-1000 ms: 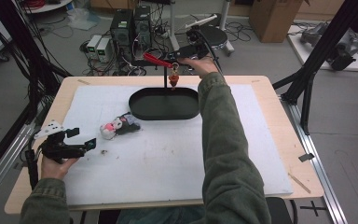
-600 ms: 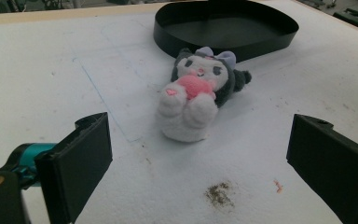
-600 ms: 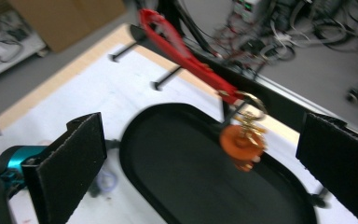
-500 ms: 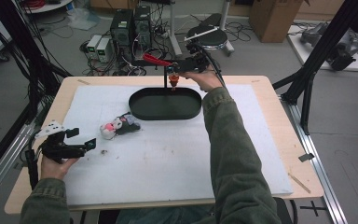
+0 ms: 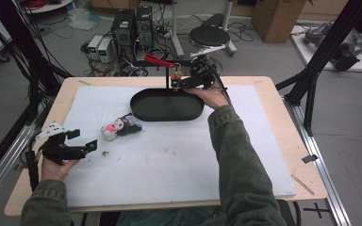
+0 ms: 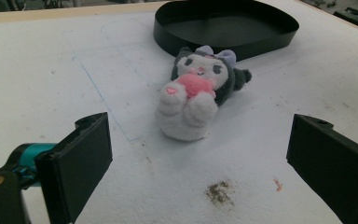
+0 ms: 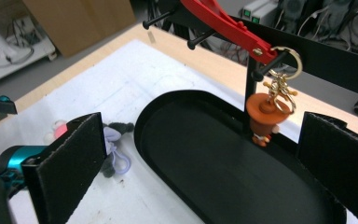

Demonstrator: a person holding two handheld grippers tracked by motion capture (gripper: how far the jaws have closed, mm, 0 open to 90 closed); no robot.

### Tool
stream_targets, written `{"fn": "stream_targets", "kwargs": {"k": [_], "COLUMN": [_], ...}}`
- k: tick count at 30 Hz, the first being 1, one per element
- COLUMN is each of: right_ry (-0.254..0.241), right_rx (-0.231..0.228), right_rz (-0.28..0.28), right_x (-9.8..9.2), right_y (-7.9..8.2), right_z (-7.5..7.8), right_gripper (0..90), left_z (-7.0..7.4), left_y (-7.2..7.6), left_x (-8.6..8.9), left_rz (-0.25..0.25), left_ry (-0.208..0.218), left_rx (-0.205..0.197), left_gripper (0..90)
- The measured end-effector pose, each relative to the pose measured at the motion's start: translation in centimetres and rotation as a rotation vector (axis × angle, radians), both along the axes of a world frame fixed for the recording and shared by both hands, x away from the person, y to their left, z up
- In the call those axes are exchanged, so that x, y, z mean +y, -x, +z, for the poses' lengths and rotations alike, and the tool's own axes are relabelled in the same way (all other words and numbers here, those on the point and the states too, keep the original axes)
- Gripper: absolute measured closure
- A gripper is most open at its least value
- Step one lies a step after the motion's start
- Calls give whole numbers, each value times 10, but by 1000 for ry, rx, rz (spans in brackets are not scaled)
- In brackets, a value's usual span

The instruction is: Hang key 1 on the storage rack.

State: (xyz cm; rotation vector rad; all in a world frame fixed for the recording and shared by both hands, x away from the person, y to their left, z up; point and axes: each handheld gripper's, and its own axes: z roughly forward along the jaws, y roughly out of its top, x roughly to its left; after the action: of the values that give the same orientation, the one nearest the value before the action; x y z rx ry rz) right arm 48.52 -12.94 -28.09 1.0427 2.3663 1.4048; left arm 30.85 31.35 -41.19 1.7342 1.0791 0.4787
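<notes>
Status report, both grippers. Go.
Left gripper open, facing plush toy. Right gripper open over black tray, near hanging orange keychain charm. Nothing between.

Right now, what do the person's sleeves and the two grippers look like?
Both forearms wear olive-green sleeves. The left gripper is black with flat rectangular jaws, a teal fitting beside one jaw, a white dotted plate on top and a black cable trailing back. The right gripper has matching black jaws and teal fitting.
</notes>
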Motion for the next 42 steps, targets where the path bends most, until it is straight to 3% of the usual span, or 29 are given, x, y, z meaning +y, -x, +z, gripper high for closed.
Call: {"fn": "stream_targets", "kwargs": {"k": [2, 6, 10, 14, 22, 42], "right_ry": [13, -8, 26, -5, 5, 1], "right_rx": [5, -17, -9, -12, 1, -24], "right_rz": [-11, -23, -29, -28, -40, -45], "right_x": [-4, -11, -13, -18, -34, -72], "right_y": [3, 9, 15, 25, 42, 93], "right_z": [-4, -10, -10, -12, -29, -56], "right_gripper": [8, 8, 8, 8, 8, 8], "left_z": [0, 0, 0, 0, 0, 2], "left_y": [0, 0, 0, 0, 0, 2], "left_x": [0, 0, 0, 0, 0, 1], "left_rz": [2, 0, -3, -4, -4, -3], "left_ry": [2, 1, -6, -4, -1, 4], "left_rx": [0, 2, 3, 3, 1, 7], "left_gripper": [69, 69, 69, 69, 69, 69]}}
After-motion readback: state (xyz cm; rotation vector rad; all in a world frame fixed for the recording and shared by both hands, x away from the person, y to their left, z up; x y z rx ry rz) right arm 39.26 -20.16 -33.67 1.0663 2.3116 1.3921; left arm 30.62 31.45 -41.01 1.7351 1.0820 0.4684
